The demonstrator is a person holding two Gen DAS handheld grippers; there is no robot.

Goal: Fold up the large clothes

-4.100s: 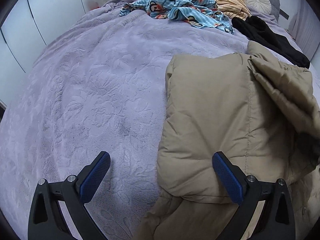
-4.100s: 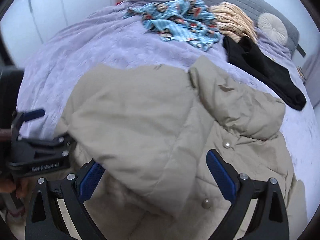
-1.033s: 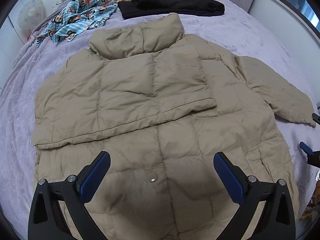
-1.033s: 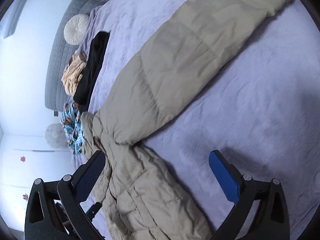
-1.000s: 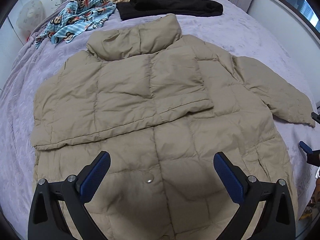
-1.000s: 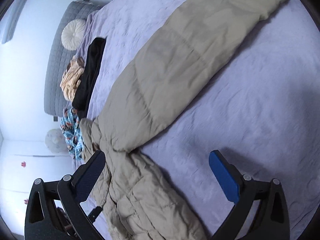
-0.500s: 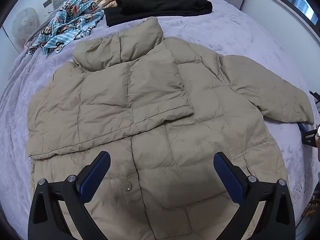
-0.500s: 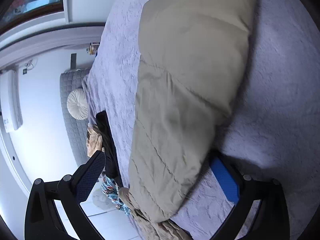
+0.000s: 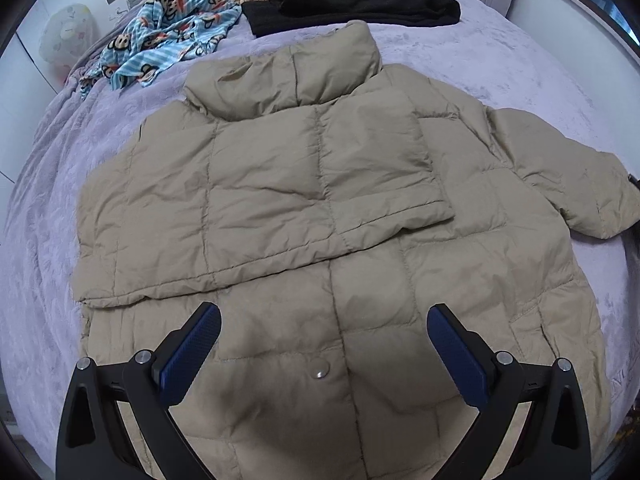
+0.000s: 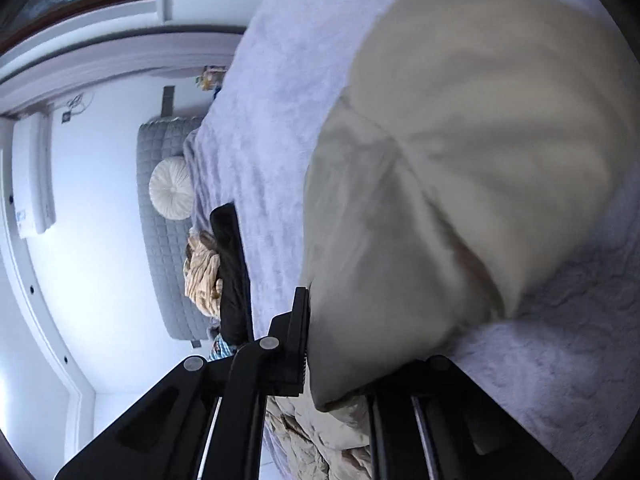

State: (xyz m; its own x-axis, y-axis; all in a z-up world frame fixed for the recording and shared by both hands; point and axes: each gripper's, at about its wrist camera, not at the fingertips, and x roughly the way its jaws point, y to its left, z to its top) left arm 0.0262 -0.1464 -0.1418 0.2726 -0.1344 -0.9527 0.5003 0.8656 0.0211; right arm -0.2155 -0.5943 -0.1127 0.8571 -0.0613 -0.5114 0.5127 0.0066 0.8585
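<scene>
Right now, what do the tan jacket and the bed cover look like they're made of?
Tan jacket: thin woven shell, probably nylon or polyester, matte with a slight sheen, over puffy fill; stitched quilted squares and a metal snap show. Lavender bed cover: plush fleece or velvet by its look, soft nap with an embossed floral pattern.

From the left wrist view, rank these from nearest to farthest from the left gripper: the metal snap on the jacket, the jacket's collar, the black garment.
1. Metal snap: between the open fingers of the left gripper, low on the tan jacket.
2. Collar: at the jacket's far end, upper centre.
3. Black garment: beyond the collar, at the top.
</scene>
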